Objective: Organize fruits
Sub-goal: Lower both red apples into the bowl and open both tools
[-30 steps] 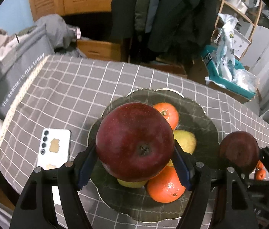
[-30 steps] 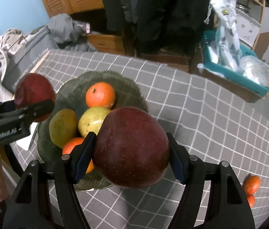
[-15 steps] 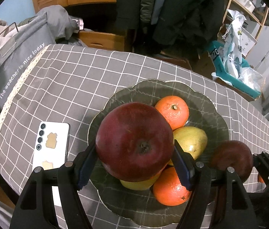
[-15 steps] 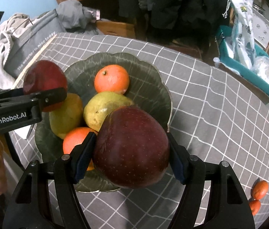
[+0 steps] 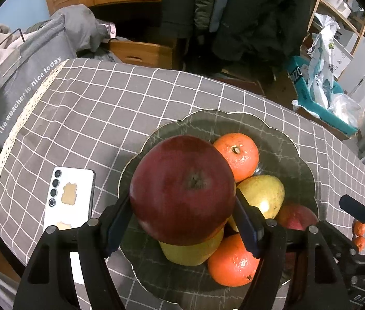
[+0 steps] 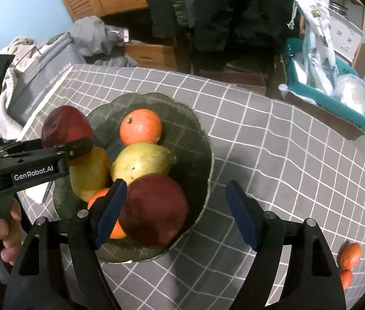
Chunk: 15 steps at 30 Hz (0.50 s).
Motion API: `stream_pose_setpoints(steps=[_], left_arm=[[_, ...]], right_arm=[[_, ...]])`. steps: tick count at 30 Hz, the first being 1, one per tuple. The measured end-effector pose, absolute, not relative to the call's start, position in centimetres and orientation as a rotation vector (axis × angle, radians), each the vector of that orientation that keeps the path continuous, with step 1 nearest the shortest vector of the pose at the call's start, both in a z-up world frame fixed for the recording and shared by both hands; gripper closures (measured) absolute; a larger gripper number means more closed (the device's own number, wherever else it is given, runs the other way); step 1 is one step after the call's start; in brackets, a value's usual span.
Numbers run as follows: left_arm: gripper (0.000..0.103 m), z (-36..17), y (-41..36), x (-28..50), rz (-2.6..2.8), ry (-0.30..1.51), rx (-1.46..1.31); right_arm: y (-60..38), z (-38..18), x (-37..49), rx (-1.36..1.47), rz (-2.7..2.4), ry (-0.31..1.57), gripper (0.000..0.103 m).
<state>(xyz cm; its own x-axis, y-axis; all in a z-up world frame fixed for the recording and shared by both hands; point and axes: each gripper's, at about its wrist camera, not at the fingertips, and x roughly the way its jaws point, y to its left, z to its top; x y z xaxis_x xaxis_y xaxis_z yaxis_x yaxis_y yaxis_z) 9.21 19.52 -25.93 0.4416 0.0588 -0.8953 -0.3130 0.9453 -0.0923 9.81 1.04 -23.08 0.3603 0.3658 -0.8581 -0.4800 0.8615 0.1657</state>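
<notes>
I see a table under a grey checked tablecloth (image 5: 99,108), with a dark scalloped bowl (image 6: 198,139) of fruit on it. My left gripper (image 5: 182,217) clamps a red apple (image 5: 182,188) above the bowl. My right gripper (image 6: 174,206) stands wide open; a second red apple (image 6: 154,209) lies in the bowl, touching its left finger. Only the left view shows the white phone (image 5: 68,199).

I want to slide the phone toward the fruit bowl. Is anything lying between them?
Nothing: in the left wrist view only bare checked cloth separates the phone from the bowl.
</notes>
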Motion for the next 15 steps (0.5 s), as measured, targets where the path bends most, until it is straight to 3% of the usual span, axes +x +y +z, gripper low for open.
stream_pose_setpoints(steps=[3, 6, 15], left_arm=[[0.027, -25.9, 19.4, 9.2, 0.225, 1.093, -0.268], [0.017, -25.8, 18.9, 9.3, 0.220, 1.089, -0.238], [0.017, -24.8, 18.2, 8.8, 0.218, 1.070, -0.207]], right_arm=[[0.7, -22.9, 9.9, -0.118, 0.536, 1.068, 0.024], [0.2, -22.7, 10.0, -0.111, 0.525, 1.063, 0.024], [-0.9, -21.6, 10.0, -0.136, 0.441, 1.017, 0.024]])
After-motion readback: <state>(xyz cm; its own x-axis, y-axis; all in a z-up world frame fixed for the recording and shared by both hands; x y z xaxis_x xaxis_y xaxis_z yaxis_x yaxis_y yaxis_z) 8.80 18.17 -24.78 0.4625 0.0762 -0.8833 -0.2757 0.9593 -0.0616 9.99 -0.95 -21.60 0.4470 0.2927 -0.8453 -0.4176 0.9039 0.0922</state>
